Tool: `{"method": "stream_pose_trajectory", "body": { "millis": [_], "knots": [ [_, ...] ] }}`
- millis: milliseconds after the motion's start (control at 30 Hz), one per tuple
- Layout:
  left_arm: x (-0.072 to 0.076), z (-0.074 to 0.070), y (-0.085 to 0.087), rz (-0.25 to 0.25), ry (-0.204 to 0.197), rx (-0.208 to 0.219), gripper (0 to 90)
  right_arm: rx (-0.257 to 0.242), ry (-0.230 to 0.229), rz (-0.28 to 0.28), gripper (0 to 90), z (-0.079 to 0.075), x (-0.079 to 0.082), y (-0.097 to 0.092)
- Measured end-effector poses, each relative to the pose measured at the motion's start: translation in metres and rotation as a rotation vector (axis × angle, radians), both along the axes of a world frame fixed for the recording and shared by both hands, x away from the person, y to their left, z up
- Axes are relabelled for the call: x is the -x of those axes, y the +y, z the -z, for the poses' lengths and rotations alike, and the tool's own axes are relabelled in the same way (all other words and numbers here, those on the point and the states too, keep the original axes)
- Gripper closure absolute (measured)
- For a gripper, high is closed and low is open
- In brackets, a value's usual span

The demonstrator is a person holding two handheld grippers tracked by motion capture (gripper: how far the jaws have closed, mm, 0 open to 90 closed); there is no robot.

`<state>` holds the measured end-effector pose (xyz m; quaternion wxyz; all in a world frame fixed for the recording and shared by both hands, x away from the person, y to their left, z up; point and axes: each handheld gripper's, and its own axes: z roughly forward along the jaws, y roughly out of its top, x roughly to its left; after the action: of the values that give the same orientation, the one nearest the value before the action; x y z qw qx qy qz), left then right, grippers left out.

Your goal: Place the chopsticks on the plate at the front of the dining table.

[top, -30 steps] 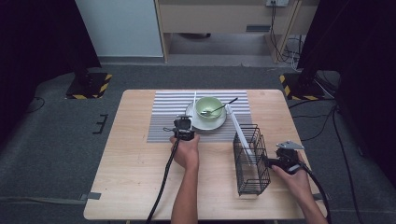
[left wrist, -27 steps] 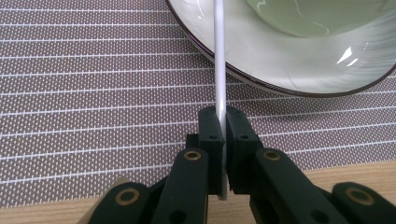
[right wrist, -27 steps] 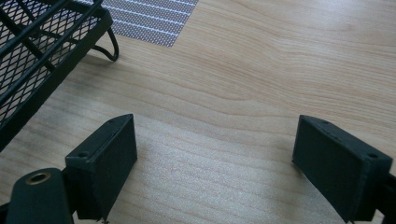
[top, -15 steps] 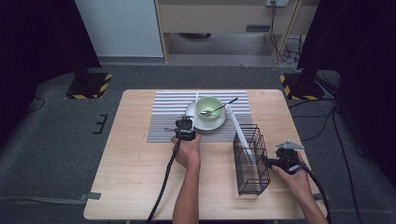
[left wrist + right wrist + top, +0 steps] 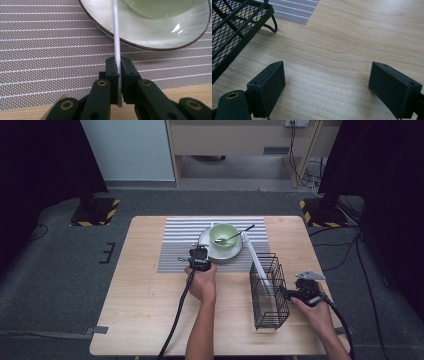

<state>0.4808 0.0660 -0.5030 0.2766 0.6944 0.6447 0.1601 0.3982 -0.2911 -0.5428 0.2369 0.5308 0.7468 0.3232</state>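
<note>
Two grippers on the pale wooden table (image 5: 150, 320), and little has shifted over the last second: both hands hold the same spots as before. Lower right, the black wire mesh basket (image 5: 270, 292) holds one long white stick (image 5: 260, 267) leaning out toward the green bowl (image 5: 223, 234), spoon inside, on its white plate (image 5: 155, 35). Centre frame, the left gripper (image 5: 119, 75) is clamped on a thin white rod (image 5: 116, 37) at the plate's edge — looks ready to lift. The right gripper (image 5: 327, 90) waits with jaws wide apart, holding nothing, just beside the basket.

left hand-held gripper (image 5: 119, 75) clamped tight, pointing fwd; right hand-held gripper (image 5: 327, 87) jaws wide apart, low.
</note>
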Motion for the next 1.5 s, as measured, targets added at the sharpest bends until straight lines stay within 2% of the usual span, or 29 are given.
{"method": "stream_pose_trajectory", "body": {
  "millis": [633, 767, 1133, 1500],
  "knots": [
    [0.0016, -0.0017, -0.0026, 0.012, -0.016, 0.015, 82.5, -0.003, 0.003, -0.003, 13.6, 0.0002, 0.0000, 0.0007],
    [0.0016, -0.0024, -0.0028, 0.014, -0.018, 0.032, 82.3, -0.003, 0.003, -0.003, 13.6, 0.0002, 0.0000, 0.0006],
    [0.0013, -0.0027, -0.0036, 0.017, -0.021, 0.030, 81.2, -0.007, 0.006, -0.003, 13.6, 0.0002, 0.0000, 0.0011],
    [-0.0002, -0.0021, -0.0025, 0.020, -0.022, 0.044, 82.0, -0.004, 0.005, -0.006, 13.6, 0.0001, 0.0002, 0.0012]
  ]
}}
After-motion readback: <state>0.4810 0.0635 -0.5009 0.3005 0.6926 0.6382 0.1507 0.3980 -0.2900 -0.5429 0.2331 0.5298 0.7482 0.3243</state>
